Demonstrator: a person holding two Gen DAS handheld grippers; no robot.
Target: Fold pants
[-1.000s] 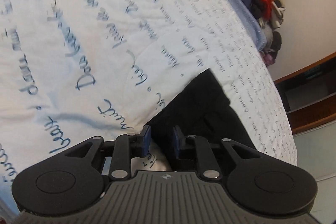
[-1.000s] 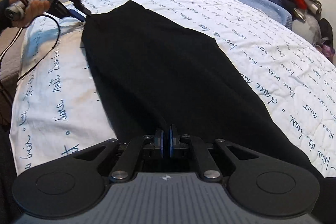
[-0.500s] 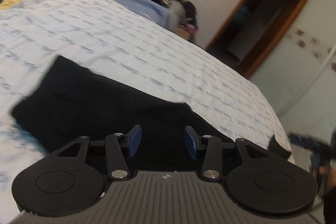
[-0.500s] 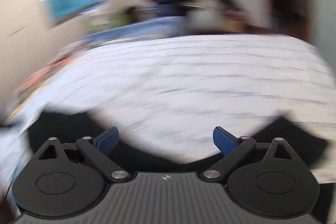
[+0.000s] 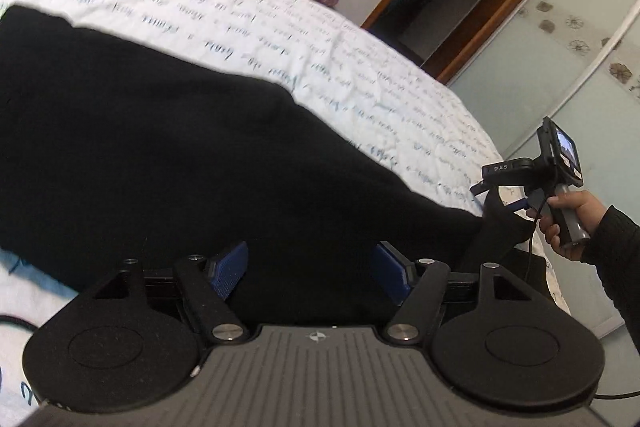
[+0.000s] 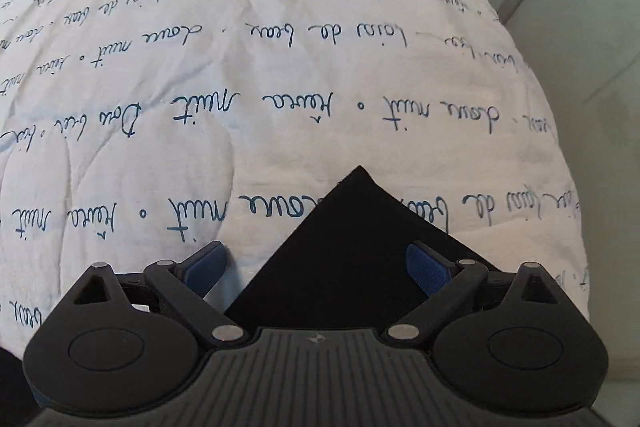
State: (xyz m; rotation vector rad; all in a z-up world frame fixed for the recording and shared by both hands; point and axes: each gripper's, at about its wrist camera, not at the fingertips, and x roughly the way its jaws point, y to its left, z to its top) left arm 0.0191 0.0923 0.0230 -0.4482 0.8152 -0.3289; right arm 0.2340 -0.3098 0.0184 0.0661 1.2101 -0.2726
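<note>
Right claw: right gripper (image 6: pixel 316 269) has its jaws spread wide in the lower middle of its own view, with a pointed corner of the black pants (image 6: pixel 352 247) lying between the blue pads; one second ago those pads were pressed together at the cloth, so the grip has been let go.
Left claw: left gripper (image 5: pixel 310 273) is likewise spread in the lower middle of its view, poised over the dark fabric and pinching nothing that can be seen; a second back its pads were much closer, at a cloth edge.
Pants: pants (image 5: pixel 160 155) lie as a broad black slab across the left and centre of the left wrist view, flat on the script-printed quilt (image 5: pixel 360 67).
Far right of left view: a hand (image 5: pixel 568 219) holds the other tool at the right edge, where a strip of black fabric rises toward it; whether that strip is pinched cannot be told from here, though the right view shows open pads.
What changed: both cameras have swung to new headings, and both claws have gone from narrow to wide.
Meaning for the task: judging by the flat lie and the released corner, one fold looks laid down; a further fold probably needs fresh grips on the edge.
Risk: the loose corner may slide when regrasped.
</note>
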